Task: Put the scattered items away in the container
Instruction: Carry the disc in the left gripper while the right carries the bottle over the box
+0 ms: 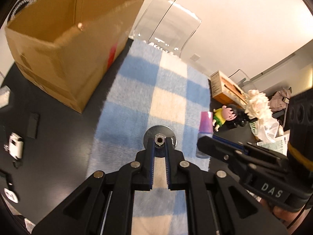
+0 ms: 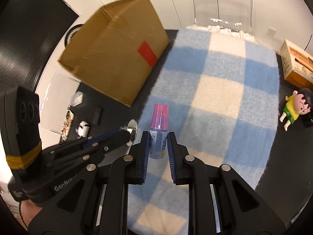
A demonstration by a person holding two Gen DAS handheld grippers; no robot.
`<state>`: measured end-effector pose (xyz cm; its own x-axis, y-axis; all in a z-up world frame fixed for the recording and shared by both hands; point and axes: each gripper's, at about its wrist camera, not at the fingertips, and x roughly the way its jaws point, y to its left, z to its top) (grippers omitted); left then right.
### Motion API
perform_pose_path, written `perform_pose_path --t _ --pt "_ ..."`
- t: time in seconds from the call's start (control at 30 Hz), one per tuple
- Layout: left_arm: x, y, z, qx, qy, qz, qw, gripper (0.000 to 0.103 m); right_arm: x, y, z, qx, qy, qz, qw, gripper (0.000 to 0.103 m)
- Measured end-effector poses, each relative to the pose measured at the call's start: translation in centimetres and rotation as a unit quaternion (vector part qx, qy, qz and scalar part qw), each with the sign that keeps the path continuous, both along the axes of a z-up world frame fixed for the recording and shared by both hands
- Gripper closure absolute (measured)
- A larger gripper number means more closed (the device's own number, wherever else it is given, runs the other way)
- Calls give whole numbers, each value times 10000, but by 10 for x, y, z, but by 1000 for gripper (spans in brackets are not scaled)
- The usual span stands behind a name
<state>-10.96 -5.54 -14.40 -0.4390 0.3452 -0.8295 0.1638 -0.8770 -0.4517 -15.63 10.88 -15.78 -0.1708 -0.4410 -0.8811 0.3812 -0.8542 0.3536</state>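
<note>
Fingers of the left gripper (image 1: 159, 143) pinch tight on a small metal disc with a stub (image 1: 158, 138), by the stub alone. Those of the right gripper (image 2: 158, 143) squeeze a little bottle with a pink cap (image 2: 158, 131) low on its body. Both things hang in the air over the blue and white checked blanket (image 2: 225, 90).

Off to the left stands the open cardboard box (image 1: 64, 54), where they should go. It is tall, so a hand kept too low could bump its wall.

The disc is shiny and held by a thin bit, so it might slip out. The bottle could tip. The two grippers are close and could knock each other.

Near the blanket's far side, a toy doll (image 2: 293, 107) lies on the dark table (image 1: 58, 137), waiting.
</note>
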Motion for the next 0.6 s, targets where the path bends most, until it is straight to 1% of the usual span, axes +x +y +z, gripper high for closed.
perform_pose_path --t 0.1,0.2,0.33,0.43,0.6 --pt "11 -11 24 -80 155 -32 9998 93 17 -7 22 -39 164 -11 9999 84" --pt "17 -20 40 -126 229 -28 9997 93 34 -14 43 -65 312 1 9995 84" --pt "25 -28 57 -166 331 -74 9993 93 45 -20 63 -94 451 -20 9989 84" --pt "28 -30 64 -161 365 -117 9991 93 49 -22 73 -109 534 -61 9985 84" --pt "29 -28 64 -128 364 -233 9990 93 51 -21 80 -147 587 -163 9980 84"
